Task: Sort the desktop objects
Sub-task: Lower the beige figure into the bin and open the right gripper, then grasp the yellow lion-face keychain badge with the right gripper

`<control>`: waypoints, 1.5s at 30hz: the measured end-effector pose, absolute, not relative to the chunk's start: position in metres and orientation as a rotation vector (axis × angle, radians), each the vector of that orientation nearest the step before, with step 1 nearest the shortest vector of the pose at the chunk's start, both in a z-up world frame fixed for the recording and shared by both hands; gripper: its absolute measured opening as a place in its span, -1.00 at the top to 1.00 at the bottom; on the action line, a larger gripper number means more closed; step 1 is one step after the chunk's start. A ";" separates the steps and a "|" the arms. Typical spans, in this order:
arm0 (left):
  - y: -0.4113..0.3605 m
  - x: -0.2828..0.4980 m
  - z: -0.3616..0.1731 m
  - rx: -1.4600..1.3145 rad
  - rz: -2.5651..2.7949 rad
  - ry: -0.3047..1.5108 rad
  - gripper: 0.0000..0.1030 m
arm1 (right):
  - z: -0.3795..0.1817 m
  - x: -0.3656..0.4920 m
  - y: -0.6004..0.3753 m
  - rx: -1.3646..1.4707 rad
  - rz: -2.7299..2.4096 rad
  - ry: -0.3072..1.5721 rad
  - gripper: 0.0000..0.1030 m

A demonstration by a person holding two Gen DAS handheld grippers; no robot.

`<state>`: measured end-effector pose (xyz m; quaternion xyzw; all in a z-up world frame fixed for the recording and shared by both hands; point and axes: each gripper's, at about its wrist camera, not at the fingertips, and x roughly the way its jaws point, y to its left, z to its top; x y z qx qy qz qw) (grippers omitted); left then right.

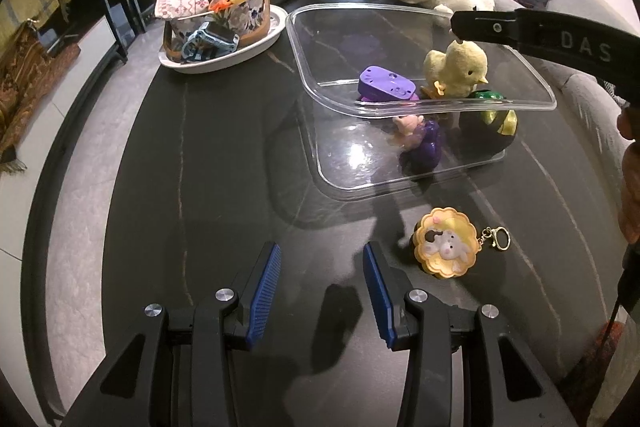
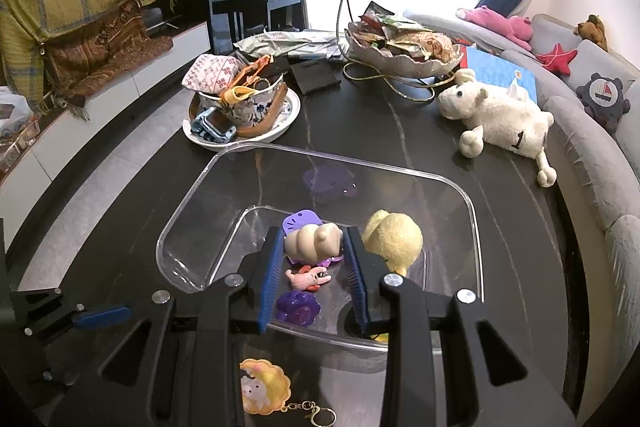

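The right gripper (image 2: 312,259) clamps a cream shell toy (image 2: 314,241) above the clear bin (image 2: 476,227); the left gripper's (image 1: 320,283) fingers stand apart, empty, keychain (image 1: 446,243) lower right.

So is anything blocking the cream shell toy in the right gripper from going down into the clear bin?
Nothing visible does. The right gripper holds the cream shell toy over the clear bin, which has no lid; toys cover only part of its floor.
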<state>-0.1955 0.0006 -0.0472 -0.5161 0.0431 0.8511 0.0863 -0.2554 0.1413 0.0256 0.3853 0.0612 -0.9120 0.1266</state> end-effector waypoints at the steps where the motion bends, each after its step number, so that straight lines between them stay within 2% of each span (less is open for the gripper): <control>1: 0.000 -0.196 -0.048 -1.540 2.536 0.129 0.23 | 0.024 -0.257 0.141 1.128 -2.656 0.177 0.46; 7: -0.001 -0.196 -0.048 -1.543 2.539 0.125 0.23 | 0.014 -0.266 0.144 1.170 -2.659 0.172 0.45; 11: -0.002 -0.196 -0.047 -1.547 2.538 0.116 0.23 | 0.014 -0.268 0.151 1.187 -2.659 0.101 0.43; 15: -0.002 -0.195 -0.047 -1.546 2.539 0.118 0.23 | 0.017 -0.267 0.153 1.177 -2.666 0.089 0.28; 34: 0.000 -0.187 -0.040 -1.542 2.528 0.088 0.23 | 0.033 -0.216 0.152 1.132 -2.620 0.095 0.28; 45: 0.007 -0.176 -0.032 -1.492 2.529 0.135 0.23 | 0.006 -0.189 0.154 1.210 -2.563 0.096 0.28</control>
